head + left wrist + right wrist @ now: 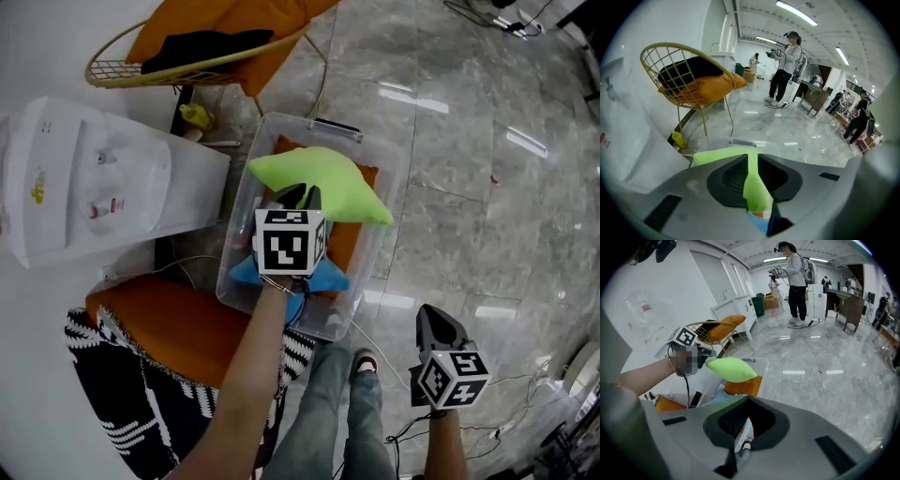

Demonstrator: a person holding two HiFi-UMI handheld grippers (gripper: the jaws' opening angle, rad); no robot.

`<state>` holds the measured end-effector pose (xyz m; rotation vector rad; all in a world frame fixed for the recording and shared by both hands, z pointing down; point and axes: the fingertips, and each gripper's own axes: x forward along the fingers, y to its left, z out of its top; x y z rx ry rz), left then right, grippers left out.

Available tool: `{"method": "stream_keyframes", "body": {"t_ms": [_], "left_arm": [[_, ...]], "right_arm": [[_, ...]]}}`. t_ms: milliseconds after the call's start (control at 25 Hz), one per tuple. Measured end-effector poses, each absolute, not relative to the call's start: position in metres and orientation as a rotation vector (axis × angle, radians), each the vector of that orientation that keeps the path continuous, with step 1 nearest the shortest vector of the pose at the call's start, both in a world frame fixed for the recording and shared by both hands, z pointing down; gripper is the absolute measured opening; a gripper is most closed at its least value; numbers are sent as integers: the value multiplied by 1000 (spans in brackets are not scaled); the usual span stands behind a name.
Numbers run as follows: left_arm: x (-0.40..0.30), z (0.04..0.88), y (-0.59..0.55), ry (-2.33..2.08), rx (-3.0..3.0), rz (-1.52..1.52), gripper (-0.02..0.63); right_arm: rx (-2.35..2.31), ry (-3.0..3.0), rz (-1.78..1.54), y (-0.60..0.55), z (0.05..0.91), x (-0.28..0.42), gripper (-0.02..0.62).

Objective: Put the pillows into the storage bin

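A clear plastic storage bin (395, 184) stands on the marble floor, with an orange pillow (348, 240) and a blue pillow (330, 277) inside. My left gripper (302, 196) hangs over the bin's middle, shut on one corner of a lime green pillow (323, 183). That pillow sticks out level above the orange one. In the left gripper view the green fabric (754, 187) fills the narrow gap between the jaws. My right gripper (432, 317) is off to the bin's right, over bare floor, shut and holding nothing. From the right gripper view the green pillow (731, 369) floats above the bin (765, 363).
A white appliance (94, 178) stands left of the bin. Behind it is a gold wire chair (122, 70) with an orange cushion and a black item. An orange cushion (169, 323) lies on black-and-white fabric at lower left. My legs (337, 403) and floor cables are below the bin.
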<state>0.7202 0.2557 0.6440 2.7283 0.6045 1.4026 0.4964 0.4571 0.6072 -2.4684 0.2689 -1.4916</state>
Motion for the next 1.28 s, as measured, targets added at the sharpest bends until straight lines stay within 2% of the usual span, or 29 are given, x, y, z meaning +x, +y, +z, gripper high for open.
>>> {"method": "stream_keyframes", "body": {"t_ms": [40,80,200,640,1040,1280], "left_arm": [[718,650,255,595,2696,1411,71],[715,656,254,589,2667,1423,113],[699,673,247,565,2644,1486,143],[657,671,217,434,2626,1464,152],[607,586,209,362,2626,1322,152],[540,512,215,353,2658,1251,152]], "right_arm": [[-2461,267,-1498,457,612,495,2],[-2453,266,-1504,456,617,493,2],[-2428,270,-1515,450,628,486,2],[-2453,353,-1524,439,623,472,2],[-2535,440,-1445,435,557,445,2],[-2609,528,-1356,437,493,414,2]]}}
